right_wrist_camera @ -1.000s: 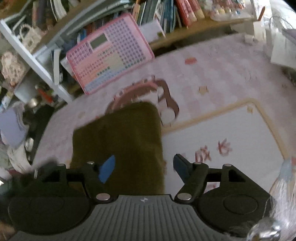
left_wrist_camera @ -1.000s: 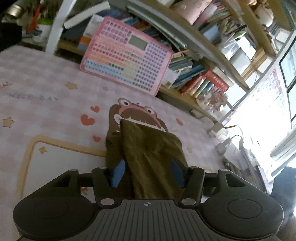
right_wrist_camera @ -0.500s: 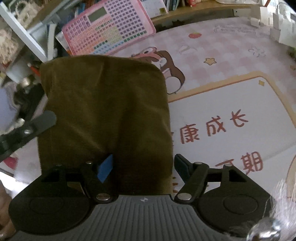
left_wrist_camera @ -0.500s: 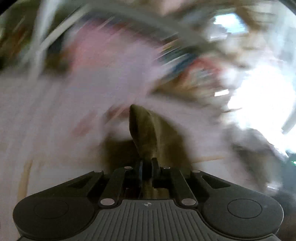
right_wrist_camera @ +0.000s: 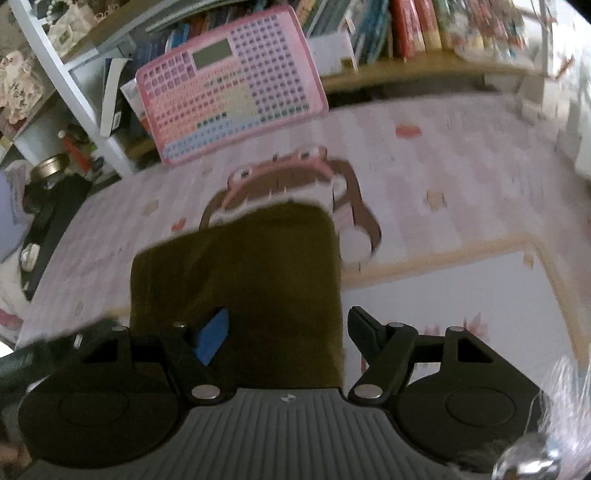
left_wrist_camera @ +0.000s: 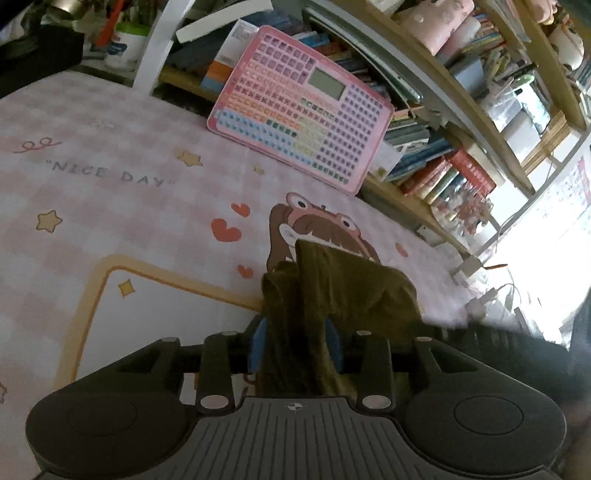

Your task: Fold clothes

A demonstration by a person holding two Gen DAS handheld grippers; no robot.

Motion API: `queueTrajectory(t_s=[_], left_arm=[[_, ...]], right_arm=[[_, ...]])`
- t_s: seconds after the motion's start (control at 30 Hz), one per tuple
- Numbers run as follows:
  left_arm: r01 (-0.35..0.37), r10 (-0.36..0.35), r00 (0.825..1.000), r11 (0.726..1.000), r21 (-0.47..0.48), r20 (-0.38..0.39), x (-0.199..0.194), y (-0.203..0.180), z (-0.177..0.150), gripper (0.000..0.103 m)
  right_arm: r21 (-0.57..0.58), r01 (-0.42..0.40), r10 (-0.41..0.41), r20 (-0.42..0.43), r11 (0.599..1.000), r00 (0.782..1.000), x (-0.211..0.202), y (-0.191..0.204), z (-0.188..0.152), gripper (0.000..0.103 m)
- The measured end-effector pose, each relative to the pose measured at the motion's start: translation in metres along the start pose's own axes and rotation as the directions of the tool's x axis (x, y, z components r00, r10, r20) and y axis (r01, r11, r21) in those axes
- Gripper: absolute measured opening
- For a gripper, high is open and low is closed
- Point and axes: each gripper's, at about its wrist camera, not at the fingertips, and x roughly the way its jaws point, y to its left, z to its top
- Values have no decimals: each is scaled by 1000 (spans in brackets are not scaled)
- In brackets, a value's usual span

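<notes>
I see garment [right_wrist_camera: 255, 280]: olive-brown cloth | state: folded, rumpled at one edge | location: on pink cartoon mat, flat

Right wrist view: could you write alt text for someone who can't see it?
An olive-brown folded cloth lies on a pink cartoon-printed mat, with the right gripper open above its near edge. Behind it, a pink keyboard toy leans against cluttered bookshelves.

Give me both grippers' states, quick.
Left gripper: partly open, olive garment between its fingers, not clamped.
Right gripper: open, holding nothing, above the garment.
</notes>
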Motion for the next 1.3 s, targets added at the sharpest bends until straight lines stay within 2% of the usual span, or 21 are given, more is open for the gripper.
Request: queueTrajectory(t_s=[0.2, 0.33, 0.4, 0.5, 0.57, 0.7, 0.83, 0.9, 0.97, 1.13, 1.17, 1.23, 1.3], left_arm=[[-39, 38, 999, 999, -38, -20, 10, 1, -5, 40], [-50, 47, 998, 995, -82, -40, 17, 5, -6, 44], [-55, 50, 997, 994, -99, -50, 20, 7, -6, 48], [-47, 40, 997, 992, -118, -58, 23, 9, -5, 49], [-31, 24, 998, 992, -119, -57, 21, 9, -3, 49], [19, -28, 998, 990, -137, -65, 11, 13, -5, 52], [60, -78, 991, 985, -161, -112, 13, 15, -8, 52], [66, -88, 987, 985, -159, -135, 19, 14, -8, 58], [61, -87, 984, 985, -162, -157, 25, 14, -7, 59], [66, -107, 978, 973, -221, -179, 35, 21, -10, 54], [69, -113, 978, 969, -236, -176, 36, 23, -10, 53], [47, -89, 979, 973, -224, -181, 38, 17, -10, 43], [36, -69, 983, 981, -190, -173, 36, 9, -9, 31]], right_arm=[[-110, 32, -33, -4, 993, 999, 35, 22, 29, 71], [-207, 70, -88, -81, 976, 993, 71, 33, 28, 79], [-248, 71, -96, -92, 966, 991, 80, 35, 27, 82], [-273, 60, -88, -90, 960, 992, 83, 34, 27, 83], [-219, 33, -51, -78, 975, 996, 76, 25, 26, 83], [-39, -66, 62, -90, 997, 994, 44, -7, 14, 82], [82, -161, 172, -145, 984, 974, 20, -29, -9, 82], [127, -198, 219, -178, 972, 959, 11, -36, -21, 82], [153, -210, 238, -197, 966, 951, 8, -38, -29, 81], [158, -215, 246, -219, 964, 944, 13, -33, -34, 68], [150, -211, 241, -219, 966, 945, 14, -31, -35, 59], [123, -204, 227, -216, 971, 950, 14, -26, -35, 49], [52, -192, 199, -197, 980, 960, 9, -15, -36, 34]])
